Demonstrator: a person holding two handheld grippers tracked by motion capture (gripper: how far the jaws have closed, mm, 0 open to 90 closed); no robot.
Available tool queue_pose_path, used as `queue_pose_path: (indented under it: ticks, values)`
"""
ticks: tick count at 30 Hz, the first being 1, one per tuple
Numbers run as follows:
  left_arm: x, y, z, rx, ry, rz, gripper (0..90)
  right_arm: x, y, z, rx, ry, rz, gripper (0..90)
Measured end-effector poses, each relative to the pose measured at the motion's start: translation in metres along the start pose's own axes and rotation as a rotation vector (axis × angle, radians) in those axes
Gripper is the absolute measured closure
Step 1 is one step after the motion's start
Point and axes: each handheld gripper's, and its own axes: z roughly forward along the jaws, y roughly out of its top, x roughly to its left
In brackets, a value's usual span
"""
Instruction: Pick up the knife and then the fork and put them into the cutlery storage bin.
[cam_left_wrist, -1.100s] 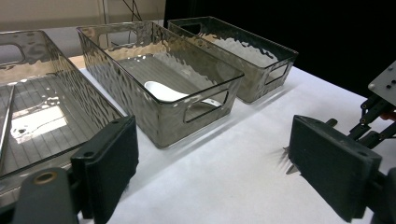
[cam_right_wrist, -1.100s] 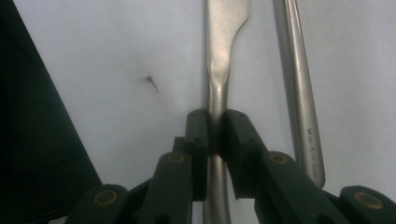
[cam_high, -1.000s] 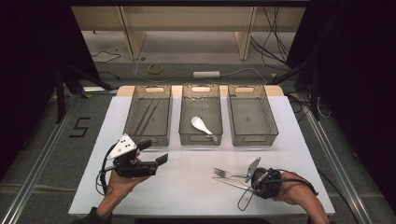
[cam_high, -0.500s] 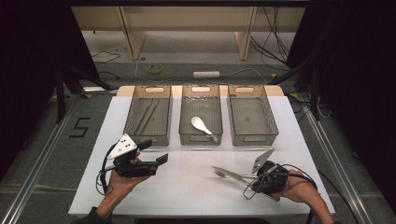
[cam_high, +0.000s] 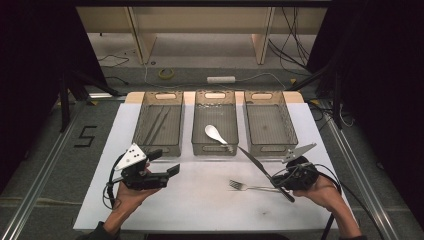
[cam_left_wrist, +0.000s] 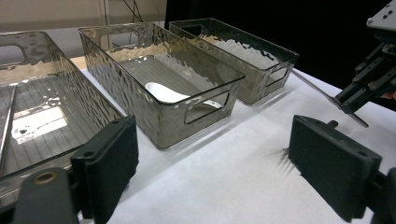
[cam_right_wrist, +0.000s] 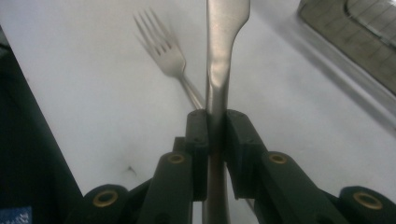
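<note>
Right tool (cam_right_wrist: 215, 122) pinches a knife (cam_high: 260, 168) lifted over the fork (cam_high: 250, 187) on the white worktop (cam_high: 200, 200); left tool (cam_left_wrist: 212, 163) hovers, jaws spread wide.

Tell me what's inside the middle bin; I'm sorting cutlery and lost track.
The middle bin holds one white spoon, bowl toward the far side. The rest of its floor looks bare. The spoon's handle end is partly hidden by the near wall.
</note>
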Motion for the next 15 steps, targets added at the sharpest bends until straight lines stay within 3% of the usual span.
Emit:
queue_pose_path:
  ticks: [8,15]
  values:
    - [0.000,0.000,0.000,-0.004,0.002,0.000,15.8,-0.015,0.011,-0.012,-0.095,0.028,0.052,80.8]
    - [0.001,0.000,-0.001,-0.010,0.001,-0.006,15.8,-0.030,0.034,-0.021,-0.155,0.014,0.089,80.7]
